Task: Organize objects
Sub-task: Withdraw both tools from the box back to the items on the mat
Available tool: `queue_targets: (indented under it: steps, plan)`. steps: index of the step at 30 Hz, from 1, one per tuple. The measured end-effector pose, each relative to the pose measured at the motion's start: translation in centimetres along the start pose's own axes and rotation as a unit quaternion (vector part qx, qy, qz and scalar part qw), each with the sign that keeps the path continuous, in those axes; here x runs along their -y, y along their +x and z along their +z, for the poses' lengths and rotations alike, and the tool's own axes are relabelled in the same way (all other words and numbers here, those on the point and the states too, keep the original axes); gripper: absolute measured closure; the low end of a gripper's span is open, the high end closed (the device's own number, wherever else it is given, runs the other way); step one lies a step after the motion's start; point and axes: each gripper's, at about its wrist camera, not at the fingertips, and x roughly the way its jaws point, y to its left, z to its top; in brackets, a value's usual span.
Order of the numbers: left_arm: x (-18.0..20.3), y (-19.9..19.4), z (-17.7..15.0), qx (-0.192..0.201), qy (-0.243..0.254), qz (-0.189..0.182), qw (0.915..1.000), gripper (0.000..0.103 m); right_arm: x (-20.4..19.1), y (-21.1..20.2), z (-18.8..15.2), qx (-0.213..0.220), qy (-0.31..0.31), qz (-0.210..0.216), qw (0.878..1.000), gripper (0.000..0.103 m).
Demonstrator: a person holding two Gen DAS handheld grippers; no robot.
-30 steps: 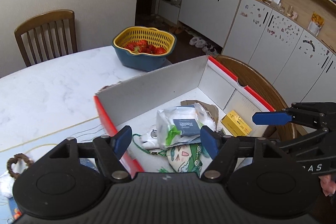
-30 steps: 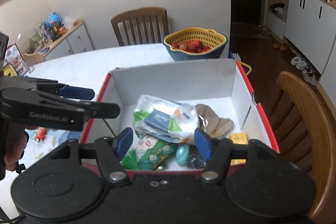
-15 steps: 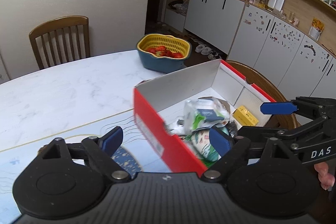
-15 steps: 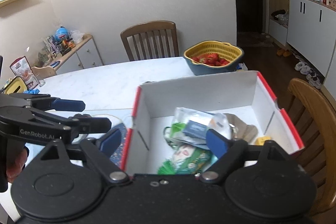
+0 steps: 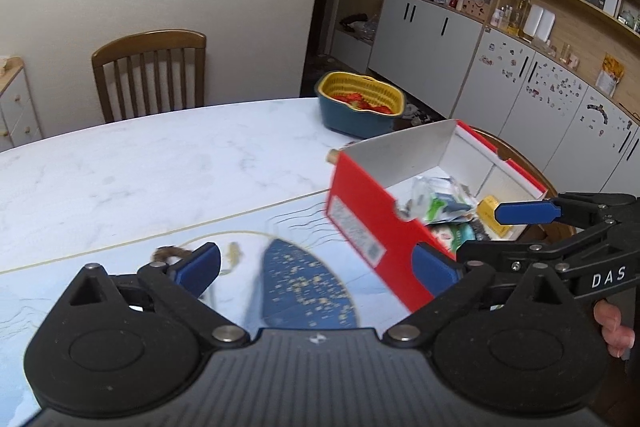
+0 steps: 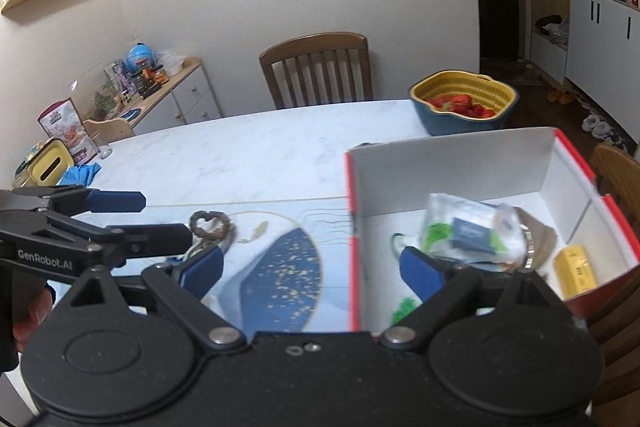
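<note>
On the left of the table [image 6: 248, 147], a small brown ring-shaped object [image 6: 210, 223] lies on the blue-patterned mat [image 6: 280, 279]; it is blurred and partly hidden behind the black fingers, so what it is cannot be told. The left gripper [image 5: 316, 269] hovers over the mat, tilted downward, its fingers [image 5: 198, 267] spreading wider with nothing between them but mat and the red box wall behind. Its right fingertip overlaps the red-and-white box [image 5: 372, 215] in view; contact cannot be told. The right gripper [image 6: 312, 269] points down across the box's left wall, fingers released and wide, gripping nothing. Inside the box sit packets [image 6: 472, 231], smeared by motion, and a yellow carton [image 6: 576, 269]; the near part of the contents is cut off by the gripper body. Further right, a hand [image 5: 614, 327] shows only its fingertips at the edge. A basket of red fruit [image 6: 464, 103] stands beyond the box.
</note>
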Motion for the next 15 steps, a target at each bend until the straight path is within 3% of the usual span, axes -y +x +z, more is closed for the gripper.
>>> queue_targets:
  steps: [15]
  plan:
    - [-9.4, -1.9, -5.0, -0.017, -0.014, 0.051, 0.9985, 0.000, -7.9, 4.6, -0.7, -0.025, -0.023, 0.008, 0.999, 0.009]
